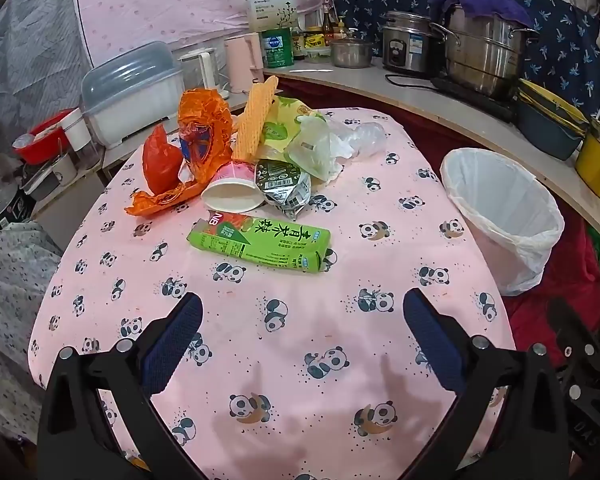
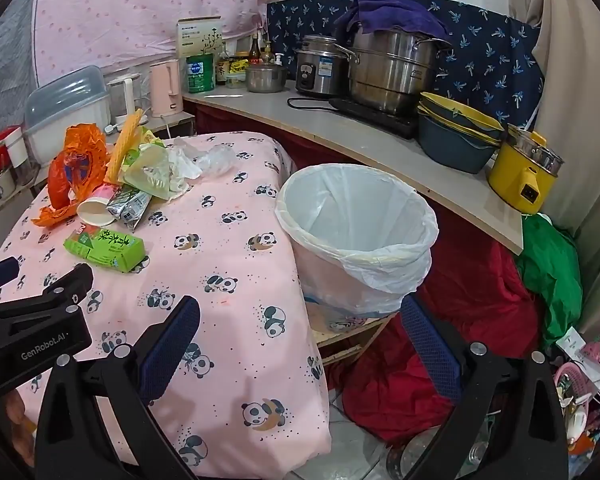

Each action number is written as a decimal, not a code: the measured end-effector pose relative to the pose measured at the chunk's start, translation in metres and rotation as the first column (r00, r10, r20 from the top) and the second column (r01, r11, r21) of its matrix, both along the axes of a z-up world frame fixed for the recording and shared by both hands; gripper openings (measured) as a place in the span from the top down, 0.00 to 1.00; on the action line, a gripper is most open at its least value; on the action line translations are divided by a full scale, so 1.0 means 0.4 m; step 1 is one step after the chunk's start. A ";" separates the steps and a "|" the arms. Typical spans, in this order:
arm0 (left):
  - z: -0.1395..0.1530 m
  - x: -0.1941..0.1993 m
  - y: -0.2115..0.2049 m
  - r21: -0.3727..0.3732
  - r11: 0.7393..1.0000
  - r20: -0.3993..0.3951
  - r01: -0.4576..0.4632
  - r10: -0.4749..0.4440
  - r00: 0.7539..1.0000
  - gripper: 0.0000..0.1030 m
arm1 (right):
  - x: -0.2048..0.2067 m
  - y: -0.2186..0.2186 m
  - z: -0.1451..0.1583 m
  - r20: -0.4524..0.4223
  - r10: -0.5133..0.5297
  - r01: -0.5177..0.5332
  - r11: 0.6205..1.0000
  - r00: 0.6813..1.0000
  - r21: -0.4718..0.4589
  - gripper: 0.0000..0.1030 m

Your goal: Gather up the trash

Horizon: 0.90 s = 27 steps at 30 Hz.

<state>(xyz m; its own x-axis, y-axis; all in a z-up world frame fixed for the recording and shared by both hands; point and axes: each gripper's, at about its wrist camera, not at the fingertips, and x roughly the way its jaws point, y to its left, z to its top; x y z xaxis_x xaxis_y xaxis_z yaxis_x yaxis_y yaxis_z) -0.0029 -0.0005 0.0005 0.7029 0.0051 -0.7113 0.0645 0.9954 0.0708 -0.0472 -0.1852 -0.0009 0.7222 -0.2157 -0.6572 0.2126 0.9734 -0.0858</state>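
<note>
Nearest the left gripper [image 1: 302,312] (spread wide, empty) lies a green carton [image 1: 260,245], judged light, crushable, best pinched across its narrow sides.

A pink panda-print tablecloth [image 1: 300,340] lies bare across its near half, giving open room in front of both wide-spread grippers. Farther back, a green drink carton [image 1: 260,245] lies flat and alone, reachable from the near side. Behind it a crowded trash pile [image 1: 260,152] blocks the far end, items touching and overlapping. Just beside the table's right edge, a white-lined bin [image 2: 356,236] stands open-mouthed, unobstructed from above, with a cluttered counter [image 2: 364,136] behind it
</note>
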 end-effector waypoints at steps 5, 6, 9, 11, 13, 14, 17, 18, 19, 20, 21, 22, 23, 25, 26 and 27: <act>0.000 -0.004 -0.003 0.002 1.000 -0.004 -0.001 0.001 1.000 0.07 | -0.001 0.003 0.001 0.001 -0.001 0.001 1.000 1.000 0.001 0.07; 0.001 -0.005 -0.003 0.002 1.000 -0.002 -0.001 0.001 1.000 0.07 | -0.001 0.004 -0.001 0.001 0.001 -0.001 1.000 1.000 0.001 0.07; 0.002 -0.005 -0.002 0.002 1.000 -0.001 0.000 0.000 1.000 0.07 | -0.004 0.008 0.006 0.001 0.002 -0.002 1.000 1.000 -0.001 0.07; 0.002 -0.002 0.000 0.001 1.000 -0.003 -0.001 0.001 1.000 0.07 | -0.003 0.003 0.011 0.002 0.001 -0.001 1.000 1.000 0.000 0.07; 0.000 -0.001 0.001 -0.003 1.000 -0.006 -0.002 0.002 1.000 0.07 | -0.003 0.005 0.010 0.003 0.000 0.000 1.000 1.000 0.001 0.07; -0.001 -0.001 0.002 -0.004 1.000 -0.007 -0.003 0.003 1.000 0.07 | -0.003 0.004 0.009 0.003 -0.002 0.002 1.000 1.000 -0.001 0.07; 0.000 -0.001 0.003 -0.007 1.000 -0.006 -0.006 0.006 1.000 0.07 | -0.003 0.004 0.011 0.003 -0.002 0.002 1.000 1.000 -0.003 0.07; 0.000 -0.001 0.003 -0.009 1.000 -0.005 -0.007 0.007 1.000 0.07 | -0.002 0.003 0.012 0.002 -0.003 0.003 1.000 1.000 -0.003 0.07; 0.001 -0.002 0.004 -0.009 1.000 -0.004 -0.009 0.009 1.000 0.07 | -0.002 -0.002 0.012 0.003 -0.004 0.004 1.000 1.000 -0.002 0.07; 0.002 -0.002 0.004 -0.009 1.000 -0.004 -0.012 0.012 1.000 0.07 | -0.002 -0.003 0.013 0.004 -0.005 0.005 1.000 1.000 -0.001 0.07; 0.002 -0.002 0.005 -0.010 1.000 -0.005 -0.013 0.013 1.000 0.07 | -0.003 -0.001 0.013 0.005 -0.005 0.005 1.000 1.000 -0.002 0.07; 0.003 -0.001 0.006 -0.011 1.000 -0.007 -0.015 0.015 1.000 0.07 | -0.004 0.000 0.013 0.005 -0.004 0.004 1.000 1.000 -0.002 0.07; 0.003 -0.001 0.007 -0.014 1.000 -0.007 -0.019 0.019 1.000 0.07 | -0.004 -0.001 0.014 0.006 -0.003 0.003 1.000 1.000 -0.002 0.07; 0.007 -0.003 0.012 -0.020 1.000 -0.007 -0.022 0.022 1.000 0.07 | -0.005 0.001 0.013 0.009 -0.003 0.003 1.000 1.000 -0.002 0.07; 0.008 -0.004 0.012 -0.022 1.000 -0.008 -0.023 0.022 1.000 0.07 | -0.005 0.002 0.013 0.009 -0.001 0.001 1.000 1.000 -0.003 0.07; 0.009 -0.004 0.012 -0.023 0.999 -0.007 -0.023 0.022 1.000 0.07 | -0.006 0.002 0.013 0.009 0.000 0.000 1.000 1.000 -0.003 0.07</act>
